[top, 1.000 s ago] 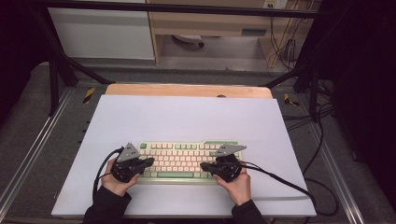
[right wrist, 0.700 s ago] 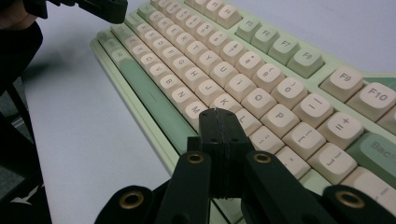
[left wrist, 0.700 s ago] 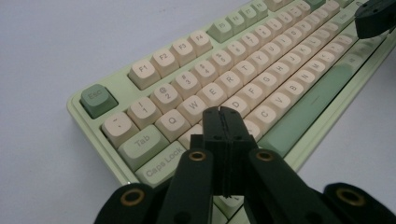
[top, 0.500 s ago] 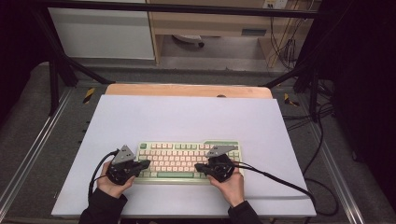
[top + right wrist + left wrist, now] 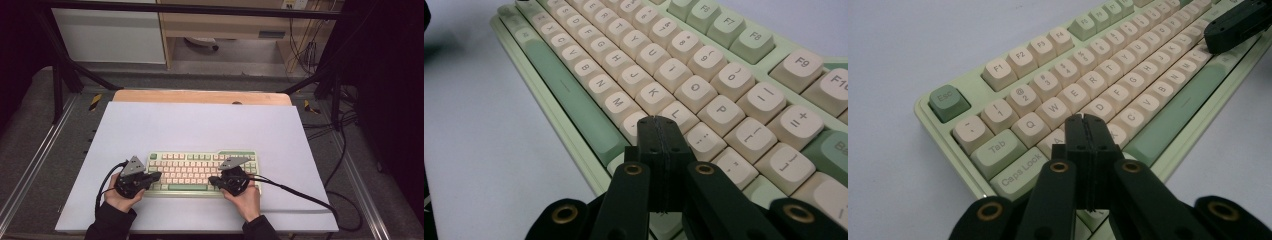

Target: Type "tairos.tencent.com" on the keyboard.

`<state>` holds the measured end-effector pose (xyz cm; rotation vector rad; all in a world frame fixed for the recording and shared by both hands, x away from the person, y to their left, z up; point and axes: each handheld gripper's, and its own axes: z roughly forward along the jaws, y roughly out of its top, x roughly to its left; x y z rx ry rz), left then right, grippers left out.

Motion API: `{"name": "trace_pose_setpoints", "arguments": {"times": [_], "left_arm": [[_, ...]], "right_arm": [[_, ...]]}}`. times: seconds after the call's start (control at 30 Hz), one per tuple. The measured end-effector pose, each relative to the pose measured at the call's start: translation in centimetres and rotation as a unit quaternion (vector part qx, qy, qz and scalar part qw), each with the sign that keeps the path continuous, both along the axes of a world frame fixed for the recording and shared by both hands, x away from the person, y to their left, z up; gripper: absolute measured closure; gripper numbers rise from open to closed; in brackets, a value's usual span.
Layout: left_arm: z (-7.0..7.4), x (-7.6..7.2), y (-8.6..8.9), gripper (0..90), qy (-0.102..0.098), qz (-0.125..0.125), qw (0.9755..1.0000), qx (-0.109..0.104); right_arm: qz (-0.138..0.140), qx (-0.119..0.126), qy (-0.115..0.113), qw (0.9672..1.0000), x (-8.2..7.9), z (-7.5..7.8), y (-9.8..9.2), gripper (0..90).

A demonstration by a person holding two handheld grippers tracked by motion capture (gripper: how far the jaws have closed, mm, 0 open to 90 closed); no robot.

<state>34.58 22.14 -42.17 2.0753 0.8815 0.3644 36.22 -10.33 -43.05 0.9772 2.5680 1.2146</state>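
A pale green keyboard [image 5: 202, 165] with cream keys lies near the front of the white table sheet [image 5: 200, 125]. My left gripper [image 5: 157, 176] points right over the keyboard's left end. In the left gripper view its jaws are shut and empty, the tip [image 5: 1083, 120] just above the keys near A and S of the keyboard [image 5: 1108, 70]. My right gripper [image 5: 212, 180] points left over the right half. In the right gripper view it [image 5: 659, 122] is shut, empty and low over the keys below K and L of the keyboard [image 5: 664, 55]. The right gripper's tip [image 5: 1238, 25] shows in the left gripper view.
A wooden board [image 5: 200, 96] edges the sheet at the back. A black cable [image 5: 300, 195] trails from the right gripper across the sheet to its right edge. Metal frame rails [image 5: 35, 165] run along both sides, and cabinets [image 5: 110, 35] stand behind.
My right gripper has drifted slightly left along the keyboard. The left gripper has stayed where it was. Both stay shut.
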Motion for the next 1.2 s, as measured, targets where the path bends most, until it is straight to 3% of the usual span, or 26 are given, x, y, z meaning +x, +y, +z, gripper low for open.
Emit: {"name": "trace_pose_setpoints", "arguments": {"times": [0.27, 0.57, 1.2], "left_arm": [[0.1, 0.0, 0.0, 89.9, -0.001, 0.000, 1.0000, -0.001], [0.3, 0.0, -0.4, 89.9, -0.004, -0.002, 1.0000, -0.003], [-0.2, 0.4, -3.7, 90.0, -0.001, -0.026, 0.9995, 0.016]], "right_arm": [[0.003, 0.003, -0.009, 0.9999, -0.3, 0.7, -0.5, 90.0], [-0.005, 0.010, -0.005, 0.9999, -0.3, 0.8, -1.4, 90.0], [-0.011, 0.021, -0.011, 0.9997, -0.2, 1.4, -2.2, 90.0]]}}
